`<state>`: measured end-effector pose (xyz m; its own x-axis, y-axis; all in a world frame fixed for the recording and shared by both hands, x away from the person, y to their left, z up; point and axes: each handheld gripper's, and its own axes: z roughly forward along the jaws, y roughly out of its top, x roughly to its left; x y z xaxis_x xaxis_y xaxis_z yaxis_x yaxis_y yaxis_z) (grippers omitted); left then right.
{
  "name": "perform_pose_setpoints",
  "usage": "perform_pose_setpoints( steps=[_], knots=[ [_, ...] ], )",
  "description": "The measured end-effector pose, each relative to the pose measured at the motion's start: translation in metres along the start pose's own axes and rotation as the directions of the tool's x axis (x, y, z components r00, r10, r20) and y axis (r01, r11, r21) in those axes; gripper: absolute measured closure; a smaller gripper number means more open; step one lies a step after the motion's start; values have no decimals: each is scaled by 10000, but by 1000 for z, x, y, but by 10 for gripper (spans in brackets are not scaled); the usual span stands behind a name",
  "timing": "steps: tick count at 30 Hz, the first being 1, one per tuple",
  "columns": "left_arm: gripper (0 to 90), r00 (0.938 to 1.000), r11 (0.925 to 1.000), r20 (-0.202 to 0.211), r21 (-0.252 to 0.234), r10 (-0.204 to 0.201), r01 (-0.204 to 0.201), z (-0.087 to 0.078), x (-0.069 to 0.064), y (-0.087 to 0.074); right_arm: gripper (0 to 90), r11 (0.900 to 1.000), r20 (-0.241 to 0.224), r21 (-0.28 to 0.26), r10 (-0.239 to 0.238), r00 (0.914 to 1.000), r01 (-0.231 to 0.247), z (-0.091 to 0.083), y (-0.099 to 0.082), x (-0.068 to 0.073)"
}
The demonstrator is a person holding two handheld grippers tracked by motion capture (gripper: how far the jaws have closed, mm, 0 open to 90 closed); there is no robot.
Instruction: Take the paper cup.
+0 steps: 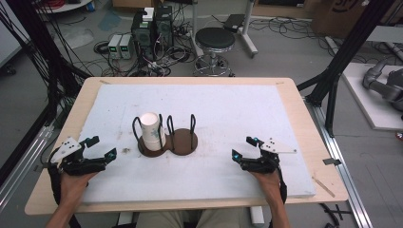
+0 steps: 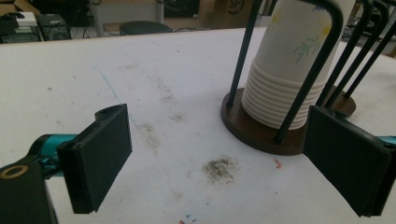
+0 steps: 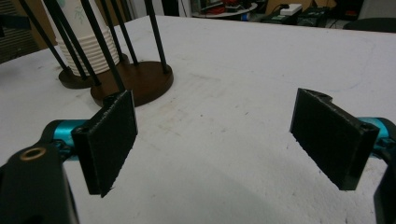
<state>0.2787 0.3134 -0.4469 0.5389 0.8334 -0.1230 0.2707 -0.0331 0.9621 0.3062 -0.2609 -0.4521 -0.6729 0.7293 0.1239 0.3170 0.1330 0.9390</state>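
Observation:
A stack of white paper cups [image 1: 151,128] stands in the left ring of a brown two-disc holder [image 1: 184,142] with black wire loops, at the middle of the white board. My left gripper [image 1: 103,146] rests open at the front left, a short way from the holder. In the left gripper view its jaws [image 2: 219,158] stand wide with nothing between them, and the cups [image 2: 285,70] rise ahead to the right. My right gripper [image 1: 243,147] rests open at the front right. From the right gripper view [image 3: 212,140] the holder's empty disc [image 3: 140,81] lies ahead to the left, the cups [image 3: 88,42] behind it.
A white foam board [image 1: 228,104] covers most of the wooden table [image 1: 306,128]. A dark smudge [image 2: 219,169] marks the board in front of the holder. Beyond the table's far edge stand a black stool [image 1: 215,40], computer cases [image 1: 152,28] and tangled cables.

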Motion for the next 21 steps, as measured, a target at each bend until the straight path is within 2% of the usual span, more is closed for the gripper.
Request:
perform_pose_setpoints(
  steps=[5,8,13,21],
  knots=[
    [75,9999,9994,114,-337,-5,9,-8,0,11,151,10000,8,12,-35,10000,35,0,0,0],
    [75,9993,9989,380,-468,-40,58,-13,1,23,151,10000,-1,1,-23,10000,23,0,0,0],
    [75,9982,9975,541,-670,242,-205,-18,0,48,151,10000,-15,31,-14,10000,14,1,0,0],
    [75,9930,9973,1028,-516,575,-525,-14,-1,79,151,10000,-36,28,39,10000,-39,0,0,-1]
  ],
)
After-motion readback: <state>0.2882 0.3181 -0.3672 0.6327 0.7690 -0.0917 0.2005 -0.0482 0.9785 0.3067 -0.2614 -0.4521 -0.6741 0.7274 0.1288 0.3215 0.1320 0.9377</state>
